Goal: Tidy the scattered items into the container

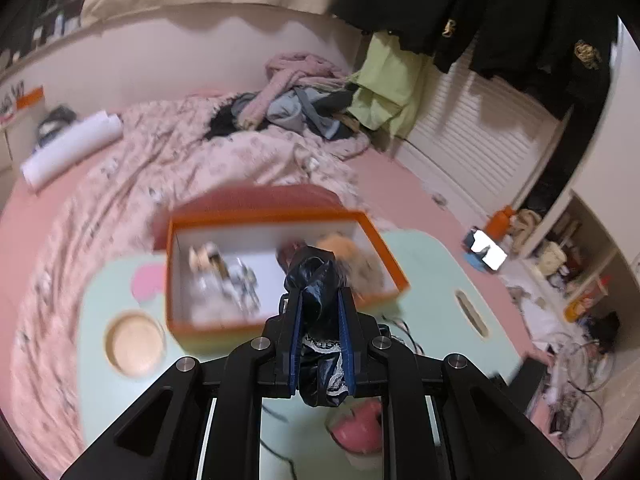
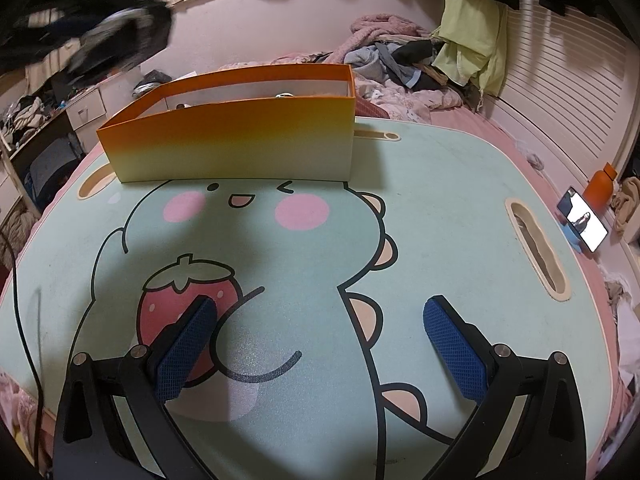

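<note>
Gripping a crumpled black bag (image 1: 320,320) between its blue pads, my left claw (image 1: 320,312) is clenched on it and tilted down toward the orange box (image 1: 280,216). The bag bulges out past the fingertips and hangs just in front of the box's near wall, above the counter (image 1: 432,272). Inside the box, blurred by motion, lie some clear shiny bits on the left and a fluffy tan thing (image 1: 352,252) on the right; I cannot tell exactly what they are.

My right claw (image 2: 320,320) is released, its blue pads (image 2: 452,344) spread wide with nothing between them, held over the cartoon dinosaur print on the mint counter (image 2: 440,184). From this side the box (image 2: 240,144) stands at the far edge of the counter, its orange wall fading to pale yellow at the bottom. The bag and my left claw show as a dark blur (image 2: 112,44) at the upper left, higher than the box's rim.

A phone (image 2: 584,220) with a lit screen leans beside the counter on the right, next to an orange bottle (image 2: 602,188).
</note>
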